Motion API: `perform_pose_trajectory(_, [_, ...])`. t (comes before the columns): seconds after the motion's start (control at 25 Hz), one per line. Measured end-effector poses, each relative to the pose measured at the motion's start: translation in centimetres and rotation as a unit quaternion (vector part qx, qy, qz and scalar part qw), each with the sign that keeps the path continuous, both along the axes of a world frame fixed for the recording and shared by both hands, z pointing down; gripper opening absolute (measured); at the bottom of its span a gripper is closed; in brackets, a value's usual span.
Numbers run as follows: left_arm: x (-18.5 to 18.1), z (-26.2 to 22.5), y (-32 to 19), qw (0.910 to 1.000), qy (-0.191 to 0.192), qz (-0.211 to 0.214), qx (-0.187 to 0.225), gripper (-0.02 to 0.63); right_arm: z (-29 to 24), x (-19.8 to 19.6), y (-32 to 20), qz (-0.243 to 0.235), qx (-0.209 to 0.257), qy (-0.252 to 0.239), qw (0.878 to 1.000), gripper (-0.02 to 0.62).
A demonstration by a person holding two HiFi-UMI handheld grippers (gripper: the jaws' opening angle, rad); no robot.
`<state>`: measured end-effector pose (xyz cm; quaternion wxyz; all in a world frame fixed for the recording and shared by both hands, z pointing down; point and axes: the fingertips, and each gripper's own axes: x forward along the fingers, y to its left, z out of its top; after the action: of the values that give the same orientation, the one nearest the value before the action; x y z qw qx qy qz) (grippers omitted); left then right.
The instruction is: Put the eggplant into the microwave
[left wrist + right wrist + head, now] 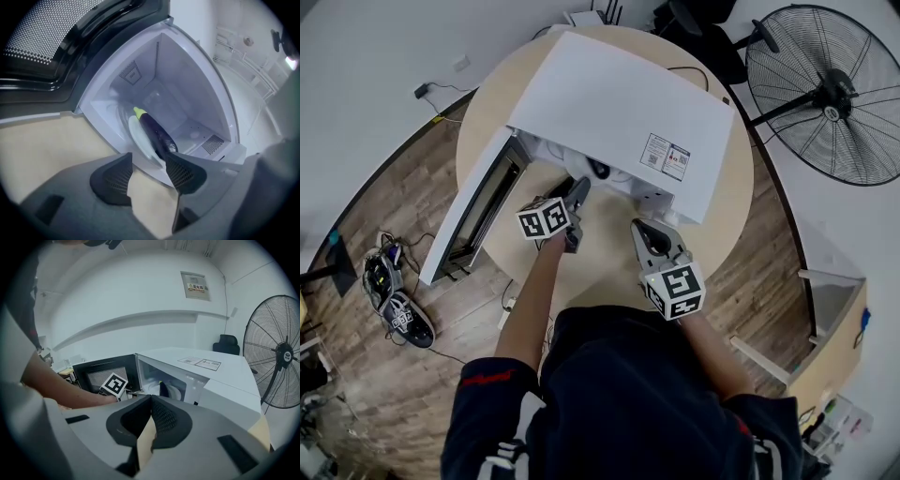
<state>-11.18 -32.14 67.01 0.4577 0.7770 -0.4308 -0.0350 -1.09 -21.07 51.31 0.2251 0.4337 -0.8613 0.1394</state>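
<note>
The eggplant (157, 133) lies inside the microwave (187, 84), on the one white plate (136, 137) on the floor of the cavity. Its green stem end points toward the microwave's back wall. Only the left gripper view shows it whole. The right gripper view catches it as a small dark shape through the microwave's open front, and in the head view the microwave's white top covers the cavity.

The left gripper (149, 158) sits just outside the microwave's opening. Its jaws stand wide apart, and between the pads nothing shows but bare bench. The right gripper (150, 398) hangs in front of the microwave, toward its control side. Its jaws are closed with the tips meeting and hold nothing.

The count is one eggplant, one plate, one microwave and two grippers. The microwave's door (478, 211) is swung fully open to the side away from the right gripper. Two stickers (666, 157) sit on the microwave's top near its front edge.

The microwave stands on a round, pale wooden bench (600, 253). Well apart from it, on its control side, is one large black fan (830, 94) against a white wall (140, 296). On the door side, two shoes (394, 295) lie on the wood-plank floor (394, 206).
</note>
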Motion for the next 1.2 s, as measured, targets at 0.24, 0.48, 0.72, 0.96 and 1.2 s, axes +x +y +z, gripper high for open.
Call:
perform_pose_trajectory(0.24, [-1.0, 0.3, 2.3, 0.9987, -0.021, 0.041, 0.020, 0.225, -0.1, -0.2, 0.2, -0.003, 0.001, -0.002, 1.000, 0.011])
perform_pose_trajectory(0.48, [-1.3, -0.3, 3.9, 0.9829, -0.136, 0.104, 0.068, 0.126, -0.1, -0.6, 0.4, -0.008, 0.000, -0.003, 1.000, 0.011])
perform_pose_trajectory(0.72, [0.1, -1.2, 3.2, 0.9608, -0.220, 0.130, 0.108, 0.023, 0.0, -0.8, 0.4, -0.010, -0.001, -0.001, 1.000, 0.011])
perform_pose_trajectory(0.96, [1.5, -0.8, 2.5, 0.9614, -0.216, 0.135, 0.104, 0.017, 0.0, -0.4, 0.2, -0.005, 0.001, 0.000, 1.000, 0.011])
perform_pose_trajectory(1.2, [2.1, -0.7, 1.3, 0.9626, -0.215, 0.131, 0.099, 0.017, 0.2, -0.3, 0.2, -0.002, -0.005, 0.001, 1.000, 0.011])
